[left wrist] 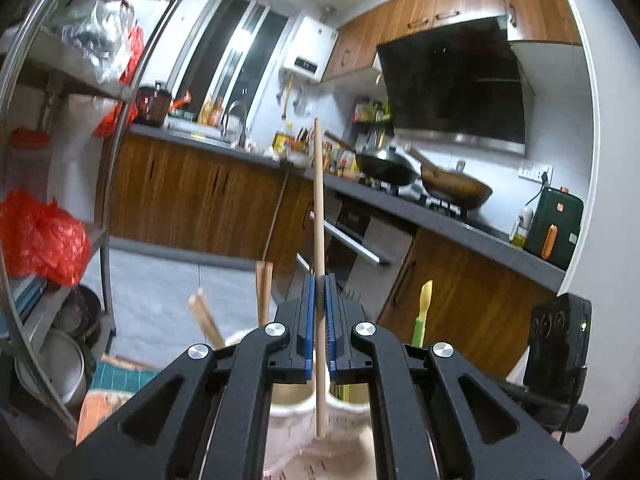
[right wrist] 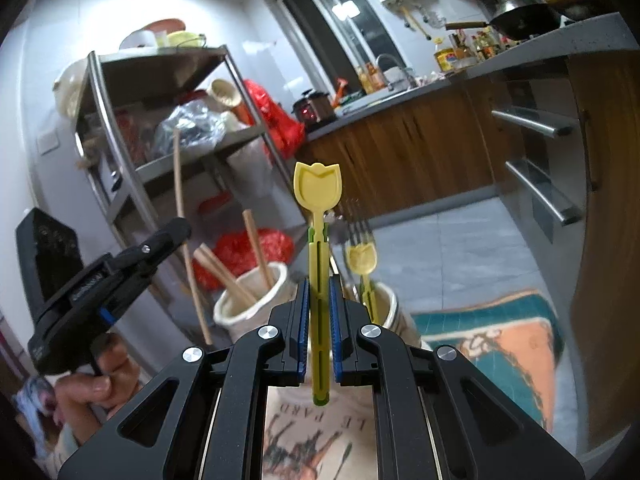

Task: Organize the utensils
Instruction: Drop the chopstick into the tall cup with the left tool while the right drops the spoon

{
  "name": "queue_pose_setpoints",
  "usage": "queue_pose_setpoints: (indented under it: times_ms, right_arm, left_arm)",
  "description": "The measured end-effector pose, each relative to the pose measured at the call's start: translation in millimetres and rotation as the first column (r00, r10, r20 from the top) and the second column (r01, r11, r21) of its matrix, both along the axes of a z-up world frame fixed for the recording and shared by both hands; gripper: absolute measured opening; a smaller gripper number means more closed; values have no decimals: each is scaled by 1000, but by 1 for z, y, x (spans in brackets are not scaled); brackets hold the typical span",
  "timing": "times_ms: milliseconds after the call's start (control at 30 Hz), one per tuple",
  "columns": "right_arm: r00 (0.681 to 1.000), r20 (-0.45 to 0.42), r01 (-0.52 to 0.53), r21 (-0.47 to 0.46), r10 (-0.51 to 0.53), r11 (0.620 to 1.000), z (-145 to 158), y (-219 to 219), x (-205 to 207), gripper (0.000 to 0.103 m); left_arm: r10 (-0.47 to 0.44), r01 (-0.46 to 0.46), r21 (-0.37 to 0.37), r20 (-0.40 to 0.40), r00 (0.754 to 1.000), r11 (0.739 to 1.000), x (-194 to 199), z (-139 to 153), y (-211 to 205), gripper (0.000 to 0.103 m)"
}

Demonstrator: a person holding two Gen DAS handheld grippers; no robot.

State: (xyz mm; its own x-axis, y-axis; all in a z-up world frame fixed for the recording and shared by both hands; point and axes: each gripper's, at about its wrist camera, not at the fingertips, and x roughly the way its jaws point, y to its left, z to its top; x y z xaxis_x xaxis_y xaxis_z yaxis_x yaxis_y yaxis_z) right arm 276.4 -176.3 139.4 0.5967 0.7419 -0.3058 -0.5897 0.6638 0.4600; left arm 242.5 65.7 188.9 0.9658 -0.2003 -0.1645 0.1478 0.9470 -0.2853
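1. The left gripper [left wrist: 320,300], at the bottom centre of the left wrist view, is pinching a single wooden chopstick [left wrist: 319,208] between its blue pads, jaws nearly together; the stick is running almost vertically up the middle of the frame.
2. Its lower end is hanging just above the white holder [left wrist: 344,424], where more chopsticks [left wrist: 206,318] are leaning at lower left.
3. The right gripper [right wrist: 319,300], at the bottom centre of the right wrist view, is clamping a yellow tulip-shaped spoon [right wrist: 318,200], bowl pointing up at frame centre.
4. Behind it, the right cup [right wrist: 390,308] is holding a second yellow spoon [right wrist: 362,260] and a fork [right wrist: 358,230]; the left cup [right wrist: 256,300] is holding chopsticks.
5. A patterned mat [right wrist: 508,340] is lying at lower right.
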Motion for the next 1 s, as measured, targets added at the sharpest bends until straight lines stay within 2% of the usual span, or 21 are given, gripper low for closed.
queue_pose_setpoints:
  times_ms: [167, 333, 467, 633, 800, 1000]
  right_arm:
    - [999, 22, 24, 23, -25, 999, 2, 5, 12, 11]
    - [995, 76, 61, 9, -62, 998, 8, 12, 17, 11]
    - [989, 122, 93, -50, -86, 994, 6, 25, 21, 11]
    - [986, 143, 111, -142, -90, 984, -6, 41, 24, 11]
    - [984, 155, 126, -239, -91, 963, -16, 50, 21, 11]
    - [985, 153, 123, -298, -80, 947, -19, 51, 16, 11]
  left_arm:
    - [30, -31, 9, 48, 998, 999, 9, 0, 4, 5]
    - [70, -69, -17, 67, 995, 997, 21, -5, 15, 5]
    - [88, -89, 10, 56, 995, 996, 28, -16, 14, 5]
    - [102, -104, 82, 35, 994, 991, 27, -32, 5, 5]
    - [128, -127, 94, -1, 992, 987, 27, -42, 2, 5]
    - [139, -134, 109, -45, 989, 985, 31, -48, -3, 5]
